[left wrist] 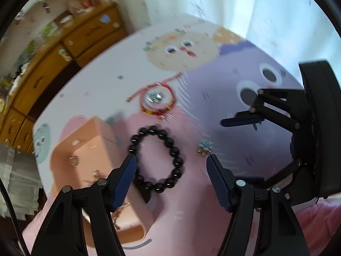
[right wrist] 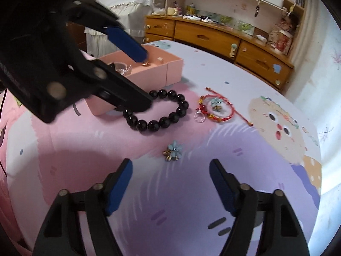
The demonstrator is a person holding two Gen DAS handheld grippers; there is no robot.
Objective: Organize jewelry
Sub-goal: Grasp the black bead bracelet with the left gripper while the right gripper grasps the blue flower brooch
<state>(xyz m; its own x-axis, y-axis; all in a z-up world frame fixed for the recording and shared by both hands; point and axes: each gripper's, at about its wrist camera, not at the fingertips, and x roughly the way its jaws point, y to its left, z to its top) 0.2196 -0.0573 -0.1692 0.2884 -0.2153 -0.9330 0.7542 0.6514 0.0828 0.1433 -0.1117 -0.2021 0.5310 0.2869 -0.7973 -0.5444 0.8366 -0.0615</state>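
A black bead bracelet (left wrist: 175,149) (right wrist: 164,121) lies on the cartoon-print cover beside an open pink box (left wrist: 85,145) (right wrist: 153,64) that holds a few small pieces. My left gripper (left wrist: 171,160) (right wrist: 147,81) hovers over the bracelet, open, one fingertip above its box-side edge and nothing pressed between the pads. A blue flower earring (left wrist: 205,147) (right wrist: 172,150) sits just beyond the fingertips of my right gripper (right wrist: 170,162) (left wrist: 249,106), which is open and empty. Farther off lie a red cord bracelet (left wrist: 147,108) (right wrist: 221,117), a matching flower earring (right wrist: 216,103) inside it, and a clear ring (right wrist: 199,117).
A wooden drawer cabinet (right wrist: 213,40) (left wrist: 64,49) with cluttered shelves runs along the far side of the cover. Pale wall or curtain (left wrist: 234,6) stands past the other edge. A pink blanket (left wrist: 319,219) borders the near side.
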